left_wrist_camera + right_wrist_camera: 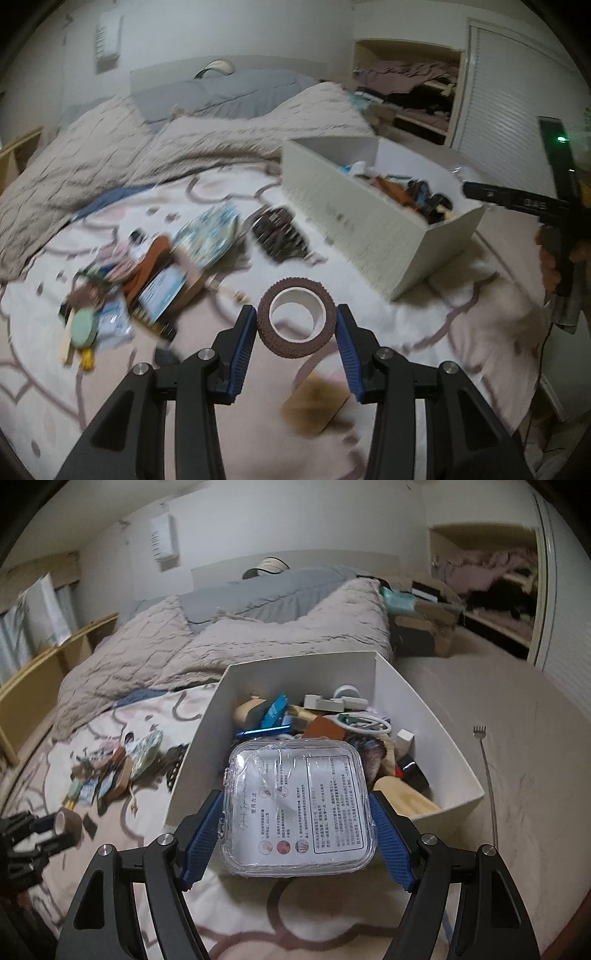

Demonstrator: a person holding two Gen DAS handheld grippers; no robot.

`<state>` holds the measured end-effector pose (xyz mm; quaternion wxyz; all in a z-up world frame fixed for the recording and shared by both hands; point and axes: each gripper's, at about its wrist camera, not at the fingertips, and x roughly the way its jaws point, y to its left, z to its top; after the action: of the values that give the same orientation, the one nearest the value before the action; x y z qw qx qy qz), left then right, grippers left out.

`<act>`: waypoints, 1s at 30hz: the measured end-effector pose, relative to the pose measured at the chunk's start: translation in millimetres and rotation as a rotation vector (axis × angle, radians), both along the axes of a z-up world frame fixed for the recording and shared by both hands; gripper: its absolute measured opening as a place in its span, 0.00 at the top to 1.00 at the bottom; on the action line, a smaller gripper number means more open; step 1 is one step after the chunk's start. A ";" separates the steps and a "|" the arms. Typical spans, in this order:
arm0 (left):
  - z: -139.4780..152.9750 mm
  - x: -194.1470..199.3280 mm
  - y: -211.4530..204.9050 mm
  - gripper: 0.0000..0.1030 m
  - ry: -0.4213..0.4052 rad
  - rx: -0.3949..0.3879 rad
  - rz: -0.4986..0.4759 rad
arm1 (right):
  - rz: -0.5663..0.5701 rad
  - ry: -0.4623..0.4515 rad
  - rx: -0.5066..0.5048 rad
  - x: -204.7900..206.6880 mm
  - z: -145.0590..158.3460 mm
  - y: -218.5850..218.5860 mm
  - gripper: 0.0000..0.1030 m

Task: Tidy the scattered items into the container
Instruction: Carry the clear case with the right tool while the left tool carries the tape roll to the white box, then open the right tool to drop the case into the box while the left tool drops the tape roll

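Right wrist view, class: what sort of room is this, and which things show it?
Most likely a bedroom: a bed with a rumpled quilt and grey pillow, plus an open closet holding piled clothes.

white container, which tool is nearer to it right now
Right. The right tool, gripping a clear plastic case, hangs at the near rim of the white container. The left tool, holding a brown tape roll, is off to the container's left, over the bed.

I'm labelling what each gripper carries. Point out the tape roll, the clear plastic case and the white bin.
tape roll (297,319), left wrist view, on its brown outer band.
clear plastic case (299,808), right wrist view, on its lid.
white bin (192,764), right wrist view, on its left wall.
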<state>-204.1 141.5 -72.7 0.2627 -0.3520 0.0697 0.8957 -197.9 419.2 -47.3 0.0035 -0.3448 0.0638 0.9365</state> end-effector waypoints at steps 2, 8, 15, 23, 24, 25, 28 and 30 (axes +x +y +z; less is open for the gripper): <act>7.1 -5.8 15.9 0.58 0.013 0.002 -0.022 | -0.008 -0.012 -0.017 -10.3 2.1 7.8 0.25; 25.1 -23.3 56.8 0.58 0.032 0.019 -0.068 | -0.039 -0.046 -0.063 -45.5 6.2 30.4 0.25; 32.1 -44.6 93.1 0.58 0.010 0.051 -0.100 | -0.058 -0.114 -0.146 -95.3 6.4 52.0 0.25; 33.9 -69.1 120.0 0.58 -0.013 0.073 -0.099 | -0.082 -0.186 -0.119 -143.6 1.4 57.1 0.25; 33.8 -72.1 123.0 0.58 -0.009 0.072 -0.094 | -0.083 -0.196 -0.115 -149.4 0.5 57.5 0.25; 33.4 -75.4 125.8 0.58 -0.007 0.072 -0.089 | -0.085 -0.208 -0.109 -156.0 -0.8 58.4 0.25; 32.0 -86.3 135.0 0.58 -0.003 0.062 -0.079 | -0.090 -0.243 -0.088 -174.0 -6.0 60.7 0.25; 31.8 -92.0 139.0 0.58 0.004 0.055 -0.076 | -0.096 -0.263 -0.061 -184.4 -10.5 61.9 0.25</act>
<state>-296.1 280.5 -40.9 0.3060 -0.3400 0.0590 0.8873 -382.4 481.1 -57.7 0.0463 -0.4608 0.1074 0.8797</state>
